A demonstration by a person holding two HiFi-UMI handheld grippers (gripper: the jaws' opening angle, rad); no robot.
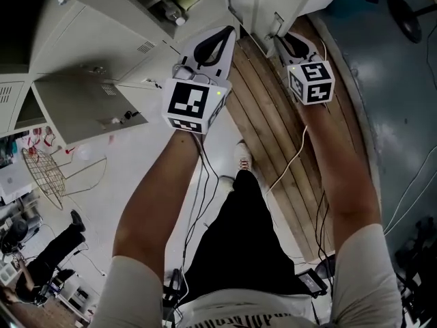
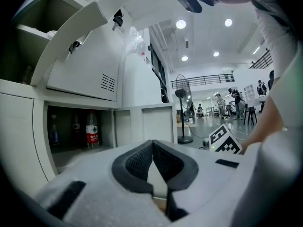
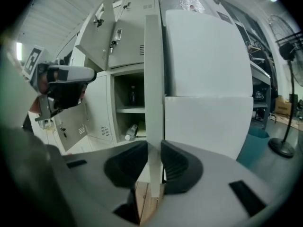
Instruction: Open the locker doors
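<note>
A bank of pale grey lockers (image 1: pixel 82 26) stands at the left with several doors swung out. One open door (image 1: pixel 78 104) hangs wide near a wire rack (image 1: pixel 48 176) on the floor. In the left gripper view, a water bottle (image 2: pixel 92 129) stands upright in an open lower compartment. The left gripper (image 1: pixel 225 36) is held out beside those lockers, its jaws pressed together at the tips with nothing between them. A strip of wooden flooring (image 1: pixel 273 128) runs between the person's two outstretched arms. At right, the right gripper (image 3: pixel 154 148) pinches the thin free edge of a locker door (image 3: pixel 154 79), one pad on each face. That door stands edge-on to the gripper's camera. Just left of it, open shelves hold a second bottle (image 3: pixel 131 131) lying on its side.
</note>
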